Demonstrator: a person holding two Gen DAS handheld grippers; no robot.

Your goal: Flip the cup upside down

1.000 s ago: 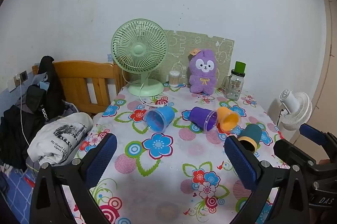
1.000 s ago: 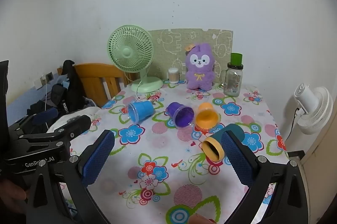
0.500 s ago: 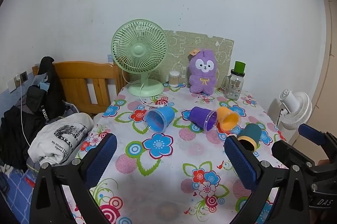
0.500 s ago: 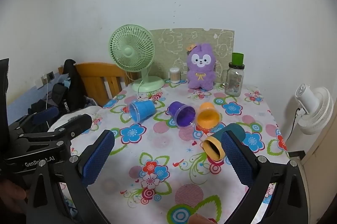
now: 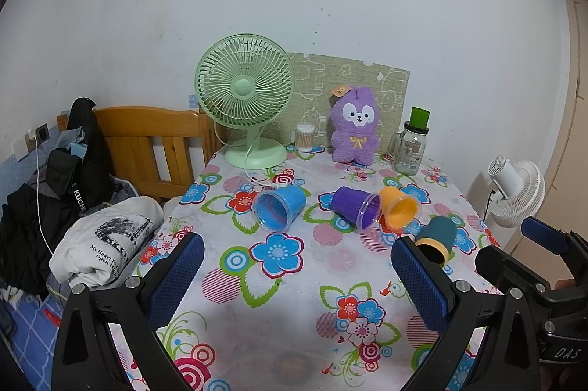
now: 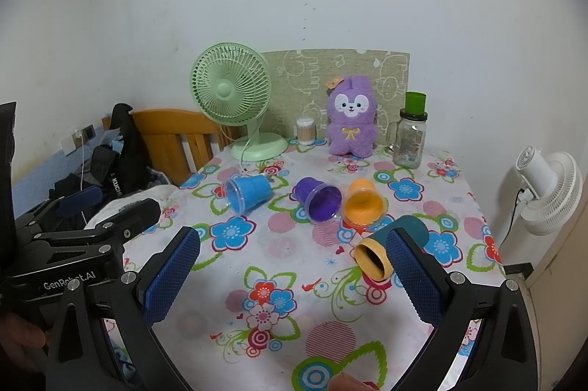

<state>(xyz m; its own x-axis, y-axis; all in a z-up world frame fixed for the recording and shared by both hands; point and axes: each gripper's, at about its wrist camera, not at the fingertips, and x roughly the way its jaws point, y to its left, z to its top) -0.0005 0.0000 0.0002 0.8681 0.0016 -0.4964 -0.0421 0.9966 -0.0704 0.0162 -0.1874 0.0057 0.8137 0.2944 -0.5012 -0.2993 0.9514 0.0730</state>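
Several cups lie on their sides on the flowered tablecloth: a blue cup, a purple cup, an orange cup and a teal cup with a yellow rim. My left gripper is open and empty above the table's near part. My right gripper is open and empty, its right finger just in front of the teal cup.
At the table's back stand a green fan, a cotton swab jar, a purple plush toy and a glass jar with a green lid. A wooden bed frame with clothes is left. A white fan stands right.
Both grippers have stayed open and nearly still. The right wrist view has crept slightly toward the table. The cups have not moved.
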